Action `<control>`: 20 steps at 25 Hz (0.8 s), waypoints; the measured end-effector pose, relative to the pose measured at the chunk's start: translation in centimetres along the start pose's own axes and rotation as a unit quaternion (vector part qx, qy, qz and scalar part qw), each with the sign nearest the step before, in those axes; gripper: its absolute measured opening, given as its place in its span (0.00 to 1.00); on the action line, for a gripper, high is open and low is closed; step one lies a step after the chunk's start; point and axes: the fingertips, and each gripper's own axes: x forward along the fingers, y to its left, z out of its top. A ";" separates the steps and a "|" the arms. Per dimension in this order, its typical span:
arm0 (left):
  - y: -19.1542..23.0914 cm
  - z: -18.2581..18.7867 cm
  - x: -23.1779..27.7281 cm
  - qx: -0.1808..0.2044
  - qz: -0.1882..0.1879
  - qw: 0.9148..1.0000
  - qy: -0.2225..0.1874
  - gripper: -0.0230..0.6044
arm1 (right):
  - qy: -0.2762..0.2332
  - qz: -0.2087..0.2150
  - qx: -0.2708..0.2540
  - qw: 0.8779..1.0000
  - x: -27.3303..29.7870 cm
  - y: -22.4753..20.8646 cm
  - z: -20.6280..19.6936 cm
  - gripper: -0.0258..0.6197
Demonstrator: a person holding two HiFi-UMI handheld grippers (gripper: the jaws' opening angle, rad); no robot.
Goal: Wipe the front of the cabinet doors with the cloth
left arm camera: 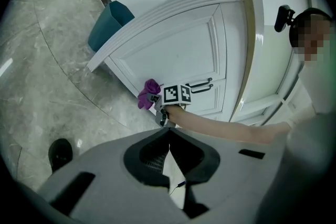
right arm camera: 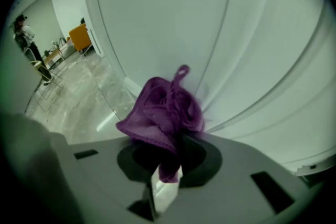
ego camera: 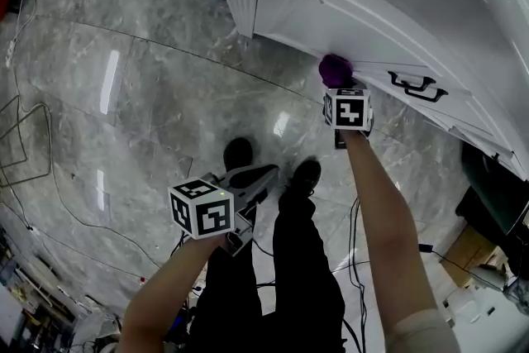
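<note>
A bunched purple cloth point(ego camera: 335, 69) is pressed against the lower part of a white panelled cabinet door point(ego camera: 331, 12). My right gripper point(ego camera: 339, 87) is shut on it, and its marker cube sits just below. In the right gripper view the cloth point(right arm camera: 163, 113) bulges out of the shut jaws and touches the door point(right arm camera: 173, 13). The left gripper view shows the cloth point(left arm camera: 148, 93) left of the black door handles point(left arm camera: 199, 86). My left gripper point(ego camera: 263, 176) hangs low over the floor, away from the cabinet. Its jaws point(left arm camera: 169, 149) are shut with nothing held.
A black handle point(ego camera: 417, 87) sits on the door right of the cloth. A teal bin point(left arm camera: 107, 23) stands by the cabinet's far end. Cables point(ego camera: 355, 260) trail on the grey marble floor point(ego camera: 149, 95) around the person's shoes. An orange chair point(right arm camera: 80, 36) and a distant person point(right arm camera: 26, 39) are off left.
</note>
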 end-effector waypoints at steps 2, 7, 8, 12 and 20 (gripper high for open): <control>-0.8 0.1 -0.1 -0.005 -0.008 1.000 -0.001 0.07 | -0.055 0.037 0.010 0.998 -4.6 1.7 2.5 0.13; -3.7 2.0 -0.6 -0.002 -0.031 0.999 -0.015 0.07 | -0.287 0.125 0.068 0.947 -24.1 5.9 13.6 0.13; -4.1 2.4 -0.6 0.002 -0.033 0.999 -0.017 0.07 | -0.323 0.131 0.076 0.934 -27.3 6.1 15.6 0.13; -5.0 3.4 -0.9 0.020 -0.036 0.999 -0.019 0.07 | -0.406 0.106 0.092 0.903 -33.8 5.5 20.6 0.13; -3.2 2.4 -2.4 0.015 -0.028 0.999 -0.016 0.07 | -0.357 0.033 0.082 0.930 -26.7 3.5 19.0 0.13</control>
